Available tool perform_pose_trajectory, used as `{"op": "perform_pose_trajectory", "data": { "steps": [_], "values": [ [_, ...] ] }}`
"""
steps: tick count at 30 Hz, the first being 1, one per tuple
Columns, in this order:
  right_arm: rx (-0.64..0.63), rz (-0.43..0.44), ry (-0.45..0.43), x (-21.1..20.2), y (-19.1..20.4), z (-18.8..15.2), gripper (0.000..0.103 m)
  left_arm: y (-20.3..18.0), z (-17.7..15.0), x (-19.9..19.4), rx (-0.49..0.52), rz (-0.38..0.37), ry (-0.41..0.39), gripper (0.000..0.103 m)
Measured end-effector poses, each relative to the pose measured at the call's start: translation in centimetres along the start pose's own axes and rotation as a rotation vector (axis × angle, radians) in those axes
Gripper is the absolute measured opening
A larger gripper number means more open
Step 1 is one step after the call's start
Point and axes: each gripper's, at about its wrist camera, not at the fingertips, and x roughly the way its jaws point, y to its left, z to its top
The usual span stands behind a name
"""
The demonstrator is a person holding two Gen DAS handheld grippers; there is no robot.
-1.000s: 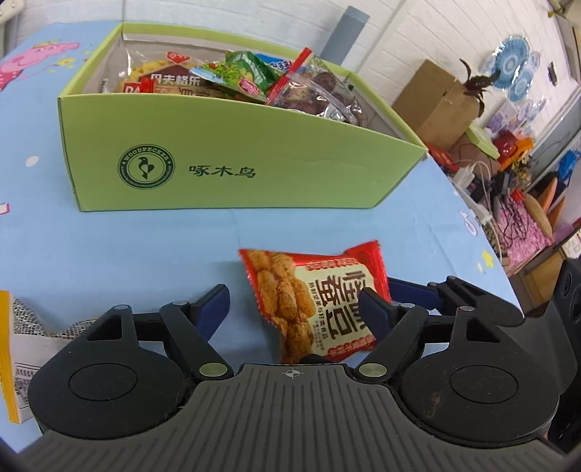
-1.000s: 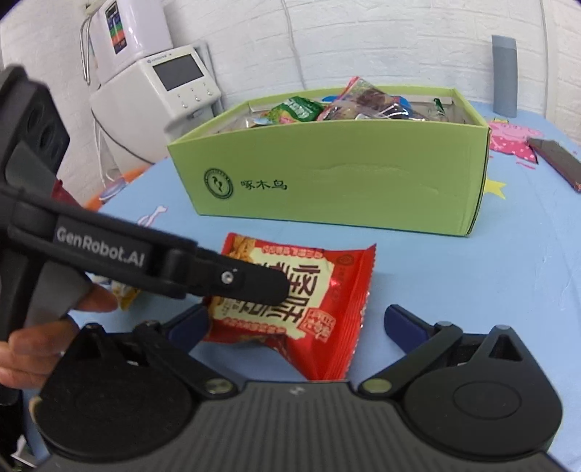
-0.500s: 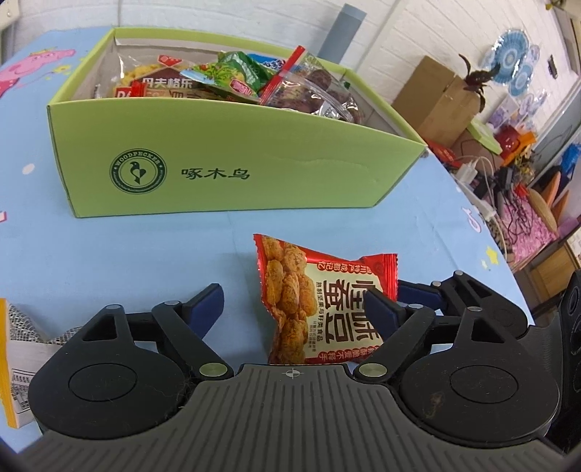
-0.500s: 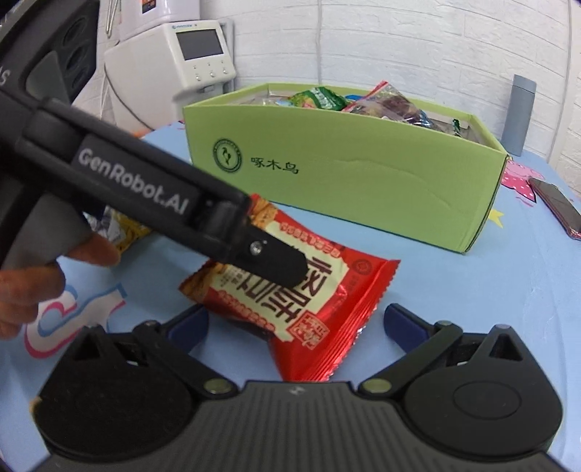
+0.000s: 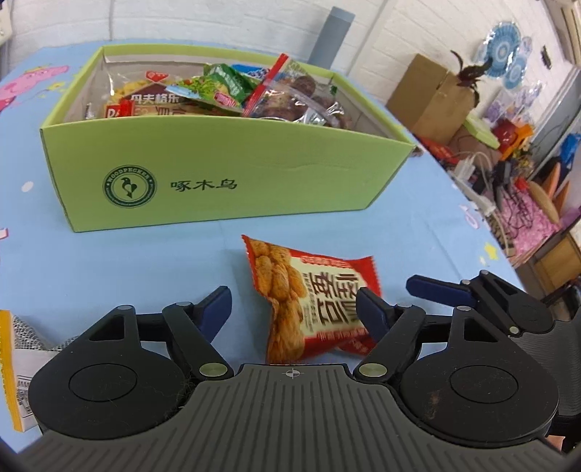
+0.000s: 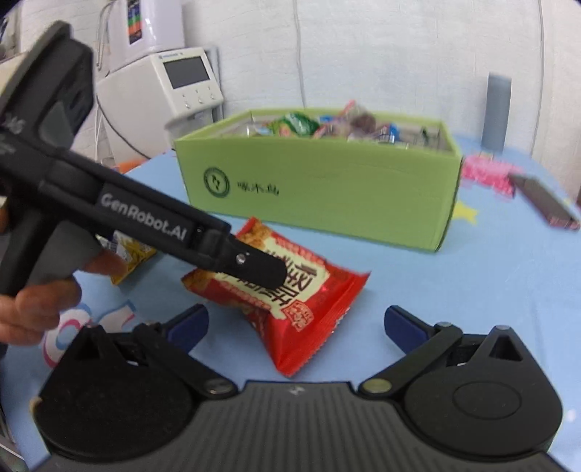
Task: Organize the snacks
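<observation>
Left gripper (image 5: 294,312) just narrowing around the red snack packet (image 5: 308,301) — not pinching; right gripper (image 6: 296,323) wide open.

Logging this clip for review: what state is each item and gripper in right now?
Red snack packet: lying on the table, outside the box, between the left gripper's fingers.
Green box: open-topped, holding snacks.
Left gripper: open, jaws just closing in, not gripping.
Right gripper: open, empty.

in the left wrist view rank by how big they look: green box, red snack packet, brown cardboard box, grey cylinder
1. green box
2. red snack packet, though it lies nearer the camera
3. brown cardboard box, farther back
4. grey cylinder, partly hidden behind the green box
</observation>
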Motion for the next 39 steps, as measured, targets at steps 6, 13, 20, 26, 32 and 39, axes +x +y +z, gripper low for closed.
{"op": "perform_pose_trajectory", "data": {
  "steps": [6,13,20,26,32,39],
  "values": [
    [0.057,0.038,0.04,1.3,-0.4,0.2,0.102,0.1,-0.1,0.8,-0.003,0.012,0.009,0.066],
    [0.06,0.121,0.053,2.1,1.0,0.8,0.099,0.2,-0.7,-0.1,-0.061,-0.068,0.054,0.019],
    [0.067,0.137,0.016,0.9,2.7,1.8,0.098,0.9,-1.2,-2.6,-0.087,-0.066,0.024,0.019],
    [0.136,0.121,0.047,2.5,2.0,1.9,0.102,2.9,-1.5,-2.6,-0.09,0.035,0.013,0.039],
    [0.249,0.127,0.095,2.8,1.2,1.8,0.102,3.4,-1.5,-2.2,-0.093,-0.038,0.023,0.078],
    [0.059,0.153,0.027,2.5,1.6,0.3,0.102,2.3,-2.2,-2.2,-0.032,0.005,-0.003,0.076]
  ]
}}
